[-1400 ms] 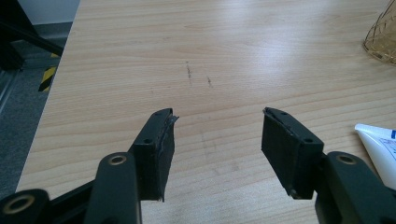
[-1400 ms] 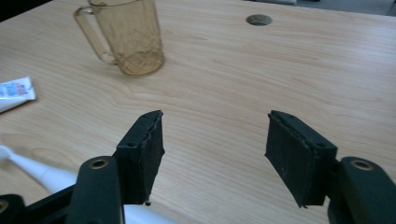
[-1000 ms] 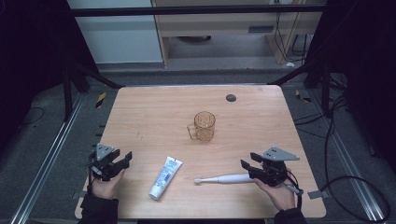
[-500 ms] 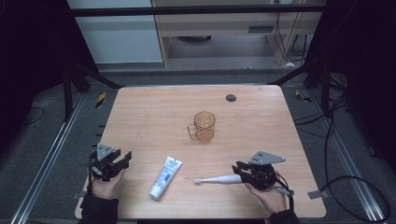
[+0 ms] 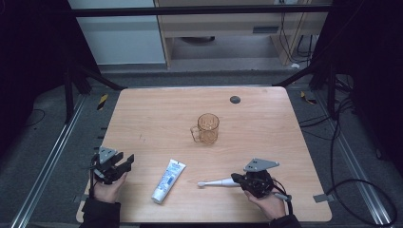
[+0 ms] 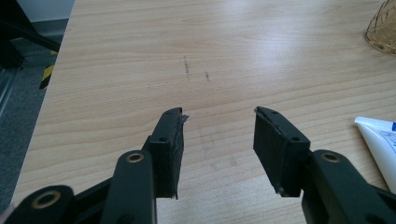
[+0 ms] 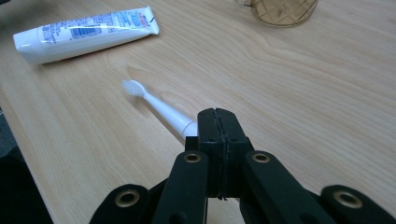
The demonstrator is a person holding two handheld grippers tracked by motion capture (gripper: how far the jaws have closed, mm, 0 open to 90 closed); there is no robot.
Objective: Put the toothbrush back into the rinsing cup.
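Observation:
A white electric toothbrush lies near the table's front edge with its brush head pointing left. My right gripper sits at its handle end. Its jaws have just been closing and now meet pad to pad, with nothing seen between them. The handle runs under the tips and is hidden there. A white toothpaste tube lies left of the brush. My left gripper rests at the front left. Its jaws stand open over bare wood after narrowing slightly, with the tube's end to their right.
An amber glass mug stands upright at the middle of the wooden table. A small dark disc lies near the far edge. Dark frame rails and cables surround the table.
My right gripper has moved left onto the toothbrush's handle end and lowered slightly, and its jaws have gone from apart to shut. The left hand has stayed put.

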